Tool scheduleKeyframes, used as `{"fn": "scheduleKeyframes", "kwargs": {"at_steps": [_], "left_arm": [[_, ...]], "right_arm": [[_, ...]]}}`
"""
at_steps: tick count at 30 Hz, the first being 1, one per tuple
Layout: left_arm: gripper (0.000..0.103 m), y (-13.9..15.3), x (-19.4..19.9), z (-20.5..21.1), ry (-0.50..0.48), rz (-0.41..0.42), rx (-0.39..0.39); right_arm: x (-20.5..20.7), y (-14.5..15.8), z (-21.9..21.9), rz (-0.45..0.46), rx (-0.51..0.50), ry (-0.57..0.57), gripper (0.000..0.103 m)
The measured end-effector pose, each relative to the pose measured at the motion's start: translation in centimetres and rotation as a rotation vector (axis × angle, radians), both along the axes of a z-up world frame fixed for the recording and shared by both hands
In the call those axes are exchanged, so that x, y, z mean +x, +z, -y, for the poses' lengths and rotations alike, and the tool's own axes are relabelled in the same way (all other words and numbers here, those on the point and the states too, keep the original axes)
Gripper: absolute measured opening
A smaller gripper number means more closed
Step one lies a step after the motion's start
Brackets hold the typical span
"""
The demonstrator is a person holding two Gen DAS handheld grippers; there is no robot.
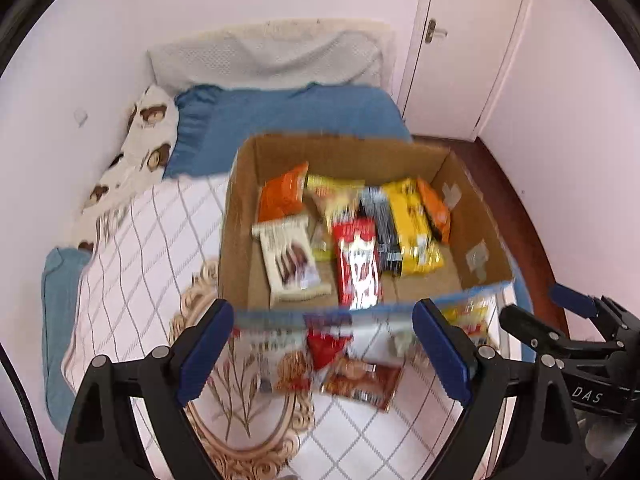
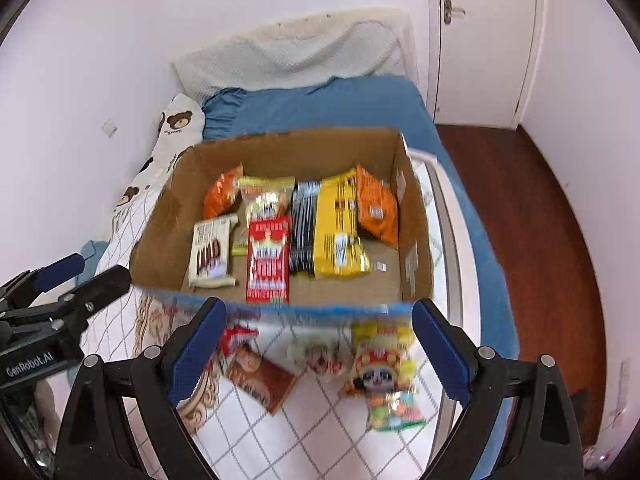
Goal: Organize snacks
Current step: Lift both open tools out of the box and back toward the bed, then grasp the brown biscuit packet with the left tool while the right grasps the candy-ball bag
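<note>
An open cardboard box (image 1: pixel 476 216) (image 2: pixel 160 216) stands on the bed and holds several snack packs: orange (image 1: pixel 282 194), white (image 1: pixel 290 264), red (image 1: pixel 358 266) (image 2: pixel 269 260), black and yellow (image 2: pixel 338 224). In front of the box, loose snacks lie on the quilt: a brown pack (image 1: pixel 364 386) (image 2: pixel 262 380), a red pack (image 1: pixel 328 344), a pale pack (image 2: pixel 320 354) and a colourful candy bag (image 2: pixel 384 376). My left gripper (image 1: pixel 324 344) is open and empty above the brown and red packs. My right gripper (image 2: pixel 320 344) is open and empty above the loose snacks.
The bed has a white checked quilt (image 1: pixel 160 220), a blue blanket (image 1: pixel 288 120) and a bear-print pillow (image 2: pixel 176 120) by the wall. A white door (image 1: pixel 460 40) and dark wood floor (image 2: pixel 520 220) lie to the right. Each gripper shows in the other's view.
</note>
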State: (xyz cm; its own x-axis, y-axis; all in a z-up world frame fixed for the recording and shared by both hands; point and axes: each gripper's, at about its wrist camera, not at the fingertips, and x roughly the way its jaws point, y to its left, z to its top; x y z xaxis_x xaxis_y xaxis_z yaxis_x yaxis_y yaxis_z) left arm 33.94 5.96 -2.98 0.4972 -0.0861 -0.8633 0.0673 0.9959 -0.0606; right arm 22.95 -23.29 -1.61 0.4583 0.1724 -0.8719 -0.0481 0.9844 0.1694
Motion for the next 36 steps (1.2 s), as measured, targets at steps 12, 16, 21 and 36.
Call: {"fn": "scheduleKeyframes", "kwargs": {"at_steps": [12, 16, 21, 36], "left_arm": [[0.092, -14.5, -4.0, 0.8, 0.085, -0.369, -0.018], [0.092, -15.7, -2.6, 1.7, 0.146, -0.424, -0.096], [0.092, -16.9, 0.2, 4.0, 0.205, -0.441, -0.11], [0.092, -19.7, -3.9, 4.5, 0.093, -0.491, 0.159]], "right_arm": [[-9.7, -21.0, 0.6, -0.415, 0.003, -0.065, 0.099], [-10.1, -22.2, 0.8, -0.368, 0.027, -0.116, 0.103], [-9.3, -23.6, 1.2, -0.4, 0.038, -0.119, 0.103], [-4.0, -16.8, 7.5, -0.198, 0.11, -0.066, 0.067]]}}
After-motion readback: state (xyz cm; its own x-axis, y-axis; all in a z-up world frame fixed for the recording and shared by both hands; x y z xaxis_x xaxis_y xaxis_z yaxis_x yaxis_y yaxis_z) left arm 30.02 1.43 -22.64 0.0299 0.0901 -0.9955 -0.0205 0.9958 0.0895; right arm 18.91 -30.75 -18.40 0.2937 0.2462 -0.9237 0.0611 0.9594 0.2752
